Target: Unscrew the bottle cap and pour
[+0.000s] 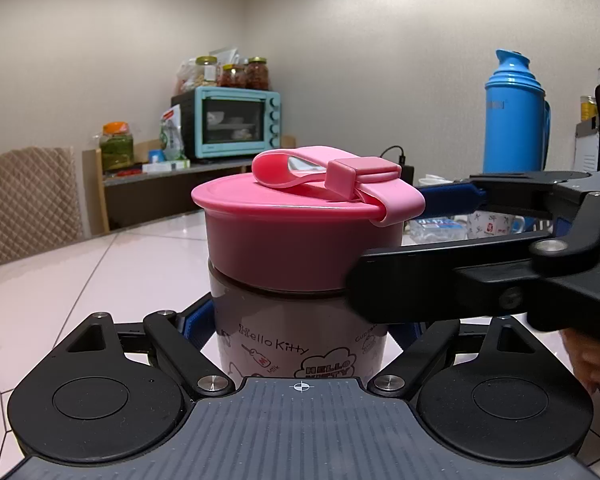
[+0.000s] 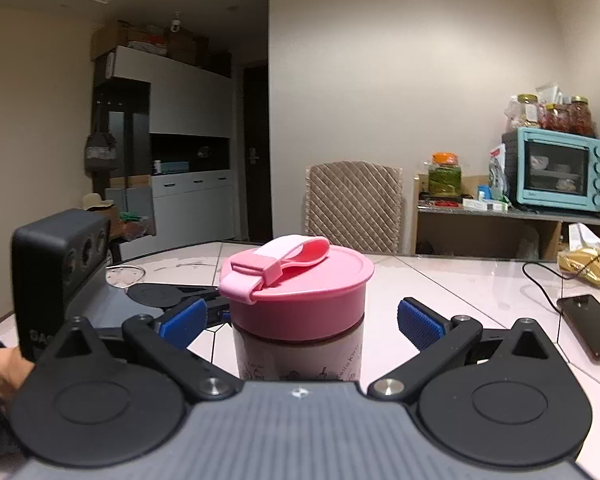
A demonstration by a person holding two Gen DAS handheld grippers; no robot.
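Observation:
A Hello Kitty bottle [image 1: 296, 344] with a wide pink screw cap [image 1: 300, 236] and a pink carry strap [image 1: 320, 176] stands upright on the white table [image 1: 100, 272]. My left gripper [image 1: 304, 328] is shut on the bottle's body below the cap, a blue pad [image 1: 196, 320] on each side. My right gripper [image 1: 386, 246] reaches in from the right at cap height. In the right wrist view the cap [image 2: 300, 304] sits between the right gripper's [image 2: 300, 320] open jaws. A gap shows beside its right pad [image 2: 420, 320], and the pads do not press on the cap.
A blue thermos [image 1: 516, 120] and mugs [image 1: 492, 224] stand behind the bottle at the right. A phone [image 2: 588, 328] with a cable and a yellow bag [image 2: 588, 264] lie on the table. A quilted chair [image 1: 28, 200] and a teal oven [image 1: 236, 124] are beyond the table.

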